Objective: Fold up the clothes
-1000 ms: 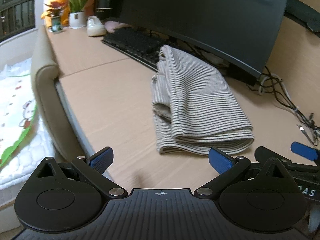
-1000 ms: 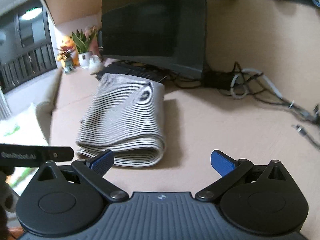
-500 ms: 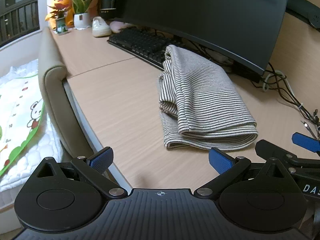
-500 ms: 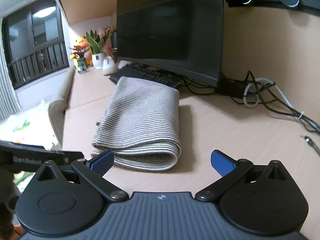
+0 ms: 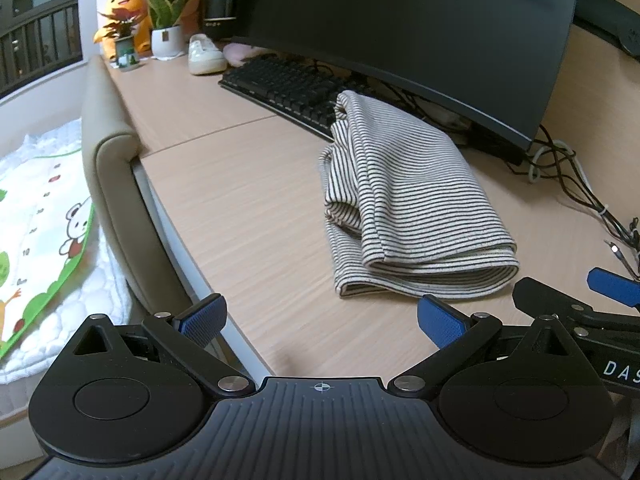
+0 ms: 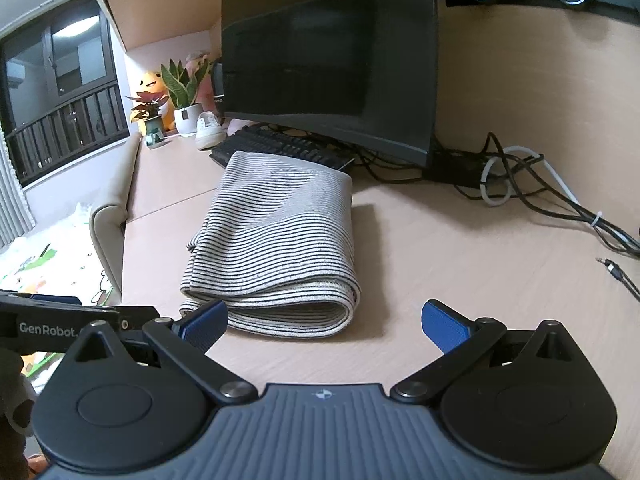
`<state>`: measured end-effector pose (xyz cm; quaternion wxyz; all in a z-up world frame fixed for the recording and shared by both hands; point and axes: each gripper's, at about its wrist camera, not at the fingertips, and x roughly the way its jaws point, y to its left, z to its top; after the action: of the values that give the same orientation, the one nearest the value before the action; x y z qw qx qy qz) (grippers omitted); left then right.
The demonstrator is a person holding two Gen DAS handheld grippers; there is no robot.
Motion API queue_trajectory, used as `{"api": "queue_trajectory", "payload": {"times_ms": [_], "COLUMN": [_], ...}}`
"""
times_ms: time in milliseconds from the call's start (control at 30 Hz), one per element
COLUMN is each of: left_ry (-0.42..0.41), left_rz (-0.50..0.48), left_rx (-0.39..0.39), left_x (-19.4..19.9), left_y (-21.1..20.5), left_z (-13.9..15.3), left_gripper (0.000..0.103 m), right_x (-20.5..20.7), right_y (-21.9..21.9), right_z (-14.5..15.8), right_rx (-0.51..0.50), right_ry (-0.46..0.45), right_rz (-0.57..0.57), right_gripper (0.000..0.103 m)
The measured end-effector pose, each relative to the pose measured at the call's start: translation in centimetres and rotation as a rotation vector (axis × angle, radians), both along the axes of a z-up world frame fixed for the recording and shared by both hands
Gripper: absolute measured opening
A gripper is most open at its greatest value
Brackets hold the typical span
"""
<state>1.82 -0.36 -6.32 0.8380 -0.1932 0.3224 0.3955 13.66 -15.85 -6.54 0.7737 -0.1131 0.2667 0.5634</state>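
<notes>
A grey-and-black striped garment (image 5: pixel 404 200) lies folded in a narrow stack on the wooden desk (image 5: pixel 240 208), its far end by the keyboard. It also shows in the right wrist view (image 6: pixel 276 240). My left gripper (image 5: pixel 320 320) is open and empty, near the desk's front edge, short of the garment. My right gripper (image 6: pixel 324 322) is open and empty, just in front of the garment's near folded end. The right gripper's fingers (image 5: pixel 612 288) show at the right of the left wrist view.
A black monitor (image 5: pixel 420 28) and keyboard (image 5: pixel 288 88) stand behind the garment. Cables (image 6: pixel 540 196) trail on the right. Potted plants (image 5: pixel 164 24), an orange toy (image 5: pixel 120 12) and a white shoe (image 5: pixel 204 56) sit at the far left. A padded chair back (image 5: pixel 108 168) borders the desk's left edge.
Both grippers have drawn back and risen from the garment, which now looks farther off. Both stayed open. The garment has not moved.
</notes>
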Motion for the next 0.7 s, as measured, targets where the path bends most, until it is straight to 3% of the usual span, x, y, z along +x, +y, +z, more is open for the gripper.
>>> {"api": "queue_trajectory", "payload": {"times_ms": [700], "left_ry": [0.013], "left_rz": [-0.013], "left_rx": [-0.014], "left_x": [0.23], "left_y": [-0.21], "left_z": [-0.4], "left_gripper": [0.103], "right_x": [0.1], "right_y": [0.05], "right_z": [-0.17], "right_rx": [-0.027], "right_ry": [-0.023], "right_rz": [0.009], "right_gripper": [0.103]}}
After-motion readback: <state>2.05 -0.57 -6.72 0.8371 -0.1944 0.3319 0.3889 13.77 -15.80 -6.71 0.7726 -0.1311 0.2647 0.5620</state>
